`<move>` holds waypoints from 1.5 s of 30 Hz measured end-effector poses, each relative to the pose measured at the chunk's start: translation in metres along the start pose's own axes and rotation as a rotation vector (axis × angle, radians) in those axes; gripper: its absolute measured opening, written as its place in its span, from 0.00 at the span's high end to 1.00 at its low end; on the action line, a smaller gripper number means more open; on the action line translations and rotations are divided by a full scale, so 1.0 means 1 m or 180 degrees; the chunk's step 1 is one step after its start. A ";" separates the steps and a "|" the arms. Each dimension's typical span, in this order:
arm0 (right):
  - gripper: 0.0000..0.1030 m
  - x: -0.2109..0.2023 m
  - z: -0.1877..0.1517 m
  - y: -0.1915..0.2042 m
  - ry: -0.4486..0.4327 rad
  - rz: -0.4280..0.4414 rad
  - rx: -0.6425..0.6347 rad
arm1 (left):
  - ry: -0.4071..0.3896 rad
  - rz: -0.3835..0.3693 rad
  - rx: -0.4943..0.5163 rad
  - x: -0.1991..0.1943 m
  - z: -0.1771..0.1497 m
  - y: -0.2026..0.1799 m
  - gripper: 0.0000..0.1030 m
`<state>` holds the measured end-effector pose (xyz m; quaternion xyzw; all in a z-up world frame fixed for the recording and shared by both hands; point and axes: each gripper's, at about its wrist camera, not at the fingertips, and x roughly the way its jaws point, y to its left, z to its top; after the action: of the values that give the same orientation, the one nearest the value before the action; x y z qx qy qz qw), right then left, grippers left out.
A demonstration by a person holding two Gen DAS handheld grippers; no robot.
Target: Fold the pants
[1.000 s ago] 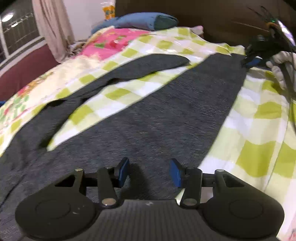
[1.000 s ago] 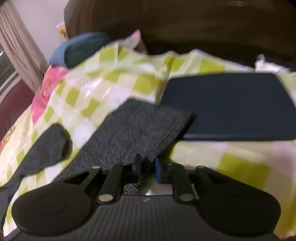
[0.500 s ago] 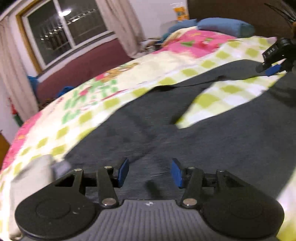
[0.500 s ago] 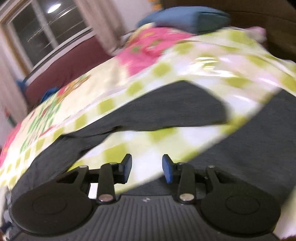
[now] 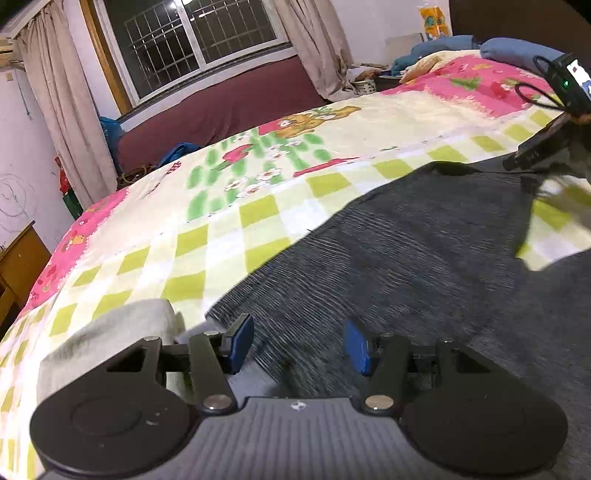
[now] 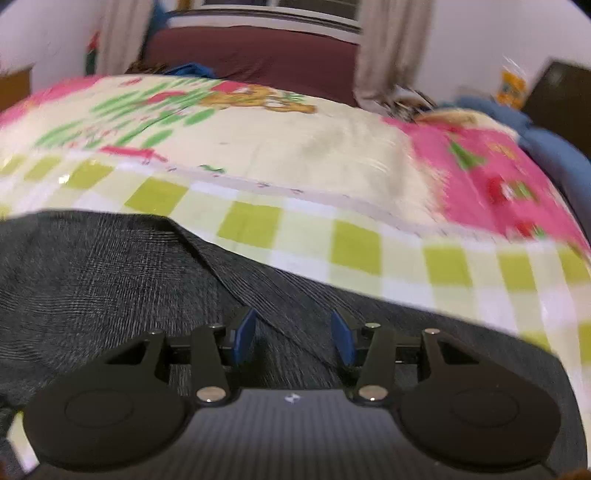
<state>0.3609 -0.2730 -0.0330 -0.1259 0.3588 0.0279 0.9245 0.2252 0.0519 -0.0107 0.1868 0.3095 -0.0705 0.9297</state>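
Pants (image 5: pixel 424 251), dark grey, lie spread flat across my bed's checked sheet (image 5: pixel 236 236); my left gripper (image 5: pixel 298 345) hovers over them, jaws parted and empty, while my right gripper (image 6: pixel 293 338), jaws just opening, grips nothing above a fold

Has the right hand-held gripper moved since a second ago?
Yes. The right hand-held gripper swung away from the dark headboard toward the window, over the pants; its jaws have just been opening, nothing between them.
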 end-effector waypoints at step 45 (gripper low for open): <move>0.96 -0.235 -0.028 0.008 -0.0721 0.0248 0.0033 | 0.0118 -0.0372 -0.0143 -0.068 -0.022 0.071 0.82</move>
<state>0.1672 -0.2635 0.1027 -0.1032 0.2568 0.0760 0.9579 0.1762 0.1273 0.0351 0.1489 0.3386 -0.1142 0.9220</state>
